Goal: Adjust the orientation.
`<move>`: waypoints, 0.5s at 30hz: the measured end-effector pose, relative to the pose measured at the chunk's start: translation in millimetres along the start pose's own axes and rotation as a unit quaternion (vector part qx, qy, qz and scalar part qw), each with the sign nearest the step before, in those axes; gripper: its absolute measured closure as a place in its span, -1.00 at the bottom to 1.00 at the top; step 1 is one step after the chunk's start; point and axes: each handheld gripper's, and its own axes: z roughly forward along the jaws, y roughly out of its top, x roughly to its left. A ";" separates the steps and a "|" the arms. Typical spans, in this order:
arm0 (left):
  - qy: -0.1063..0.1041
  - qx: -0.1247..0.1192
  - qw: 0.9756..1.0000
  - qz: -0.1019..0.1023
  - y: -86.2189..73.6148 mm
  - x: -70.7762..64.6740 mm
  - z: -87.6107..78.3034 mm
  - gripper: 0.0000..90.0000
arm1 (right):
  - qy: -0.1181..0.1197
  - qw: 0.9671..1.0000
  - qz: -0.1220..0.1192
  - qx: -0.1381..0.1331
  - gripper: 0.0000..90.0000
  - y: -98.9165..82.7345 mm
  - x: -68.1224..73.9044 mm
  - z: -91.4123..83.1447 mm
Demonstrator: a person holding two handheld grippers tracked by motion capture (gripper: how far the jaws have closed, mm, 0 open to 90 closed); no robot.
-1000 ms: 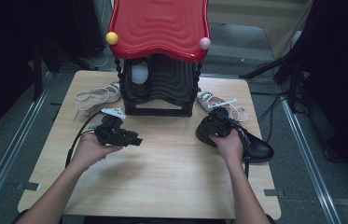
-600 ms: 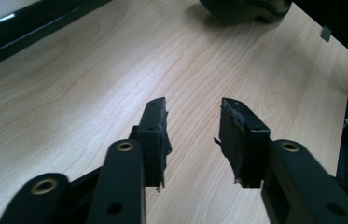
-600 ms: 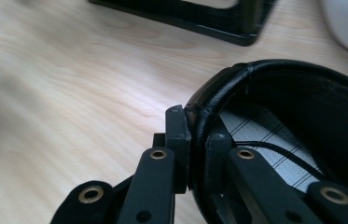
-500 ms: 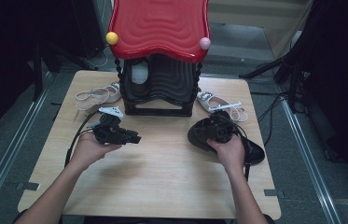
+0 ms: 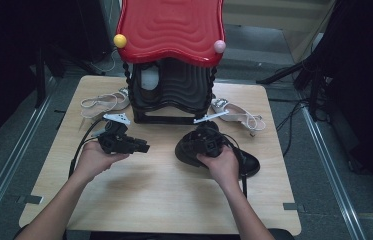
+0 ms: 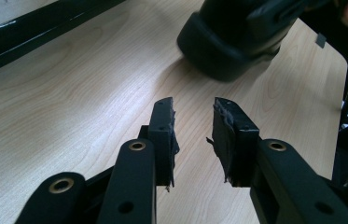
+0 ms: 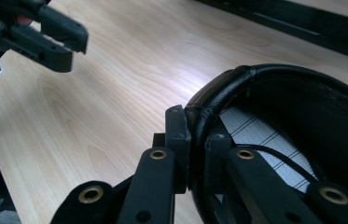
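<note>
A: High view, item one: black shoe (image 5: pixel 246 162), lying on the right half of the wooden counter (image 5: pixel 164 200), its collar end lifted toward the middle. Who has it?

B: Right tool (image 5: pixel 201 145). It sits at the shoe's collar, the person's right hand (image 5: pixel 221 167) behind it. Item two: left tool (image 5: pixel 141 147), held in the left hand (image 5: pixel 94 160) over the left half of the counter, pointing toward the shoe and apart from it.

A: Other stock?

B: Black rack (image 5: pixel 171 92) with a red wavy roof (image 5: pixel 171 27) at the far edge; one white sandal (image 5: pixel 104 102) left of it, another white sandal (image 5: pixel 236 114) right of it.

A: Left gripper view?

B: Left tool (image 6: pixel 192 126): jaws parted with nothing between them, having just been closing. Worn padding on both pads. Bare counter (image 6: pixel 69 107) below. Black shoe (image 6: pixel 230 39) ahead, top right, well clear of the tips.

A: Right gripper view?

B: Right tool (image 7: pixel 197 140): jaws clamped on the padded collar rim of the black shoe (image 7: pixel 302 112), one jaw outside, one inside. Pale lined insole visible within. Left tool (image 7: pixel 71 44) at top left, across bare counter (image 7: pixel 115 93).
</note>
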 end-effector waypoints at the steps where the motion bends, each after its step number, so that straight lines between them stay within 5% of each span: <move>1: -0.001 0.000 1.000 -0.001 0.0 0.2 -0.3 0.55 | 0.000 1.000 0.000 0.000 0.91 0.0 0.0 0.0; 9: 0.004 0.001 1.000 -0.006 -0.9 3.2 -1.1 0.55 | 0.025 0.999 -0.022 0.013 0.91 4.7 26.7 22.7; 15: 0.006 0.006 1.000 -0.013 -1.8 5.8 0.3 0.53 | 0.011 0.999 -0.034 0.033 0.89 2.3 33.3 37.5</move>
